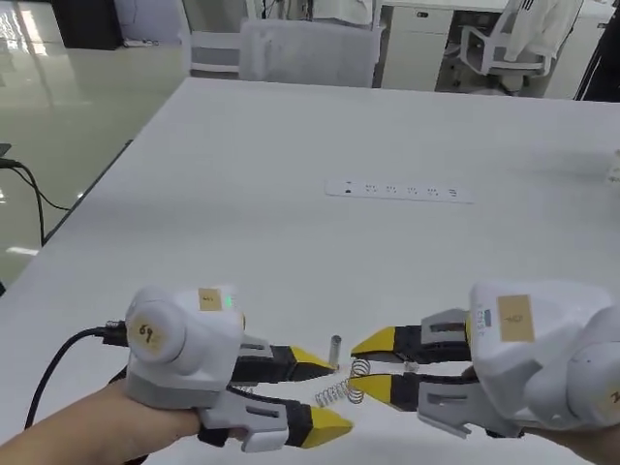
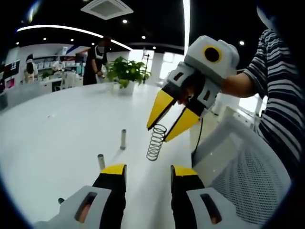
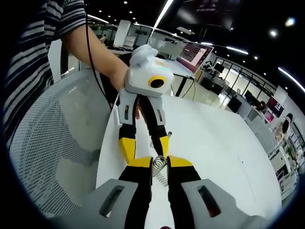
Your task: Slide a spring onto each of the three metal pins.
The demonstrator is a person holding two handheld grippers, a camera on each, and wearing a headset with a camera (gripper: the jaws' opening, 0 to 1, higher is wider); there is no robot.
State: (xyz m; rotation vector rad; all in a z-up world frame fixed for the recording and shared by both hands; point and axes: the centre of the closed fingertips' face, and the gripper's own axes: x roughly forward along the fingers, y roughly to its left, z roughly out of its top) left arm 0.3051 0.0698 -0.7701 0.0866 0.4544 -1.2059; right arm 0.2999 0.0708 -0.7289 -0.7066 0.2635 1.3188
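A steel spring (image 1: 341, 387) hangs slanted just above the white table (image 1: 291, 194), its upper coil pinched between the yellow tips of my right gripper (image 1: 366, 365). The right gripper view has that spring (image 3: 161, 168) between the right gripper (image 3: 161, 162) tips. My left gripper (image 1: 320, 392) faces it from the left, open and holding nothing. In the left gripper view the left gripper (image 2: 148, 170) looks at the spring (image 2: 156, 142) hanging from the right gripper (image 2: 157, 132). Two short metal pins (image 2: 123, 139) (image 2: 101, 161) stand upright left of the spring. One pin (image 1: 336, 346) stands just behind the tips.
A white power strip (image 1: 399, 191) lies mid-table, further back. Office chairs (image 1: 310, 48) stand at the far edge. A mesh chair (image 2: 248, 167) sits close to the near table edge. A person (image 2: 97, 62) and a plant (image 2: 126, 71) are far behind.
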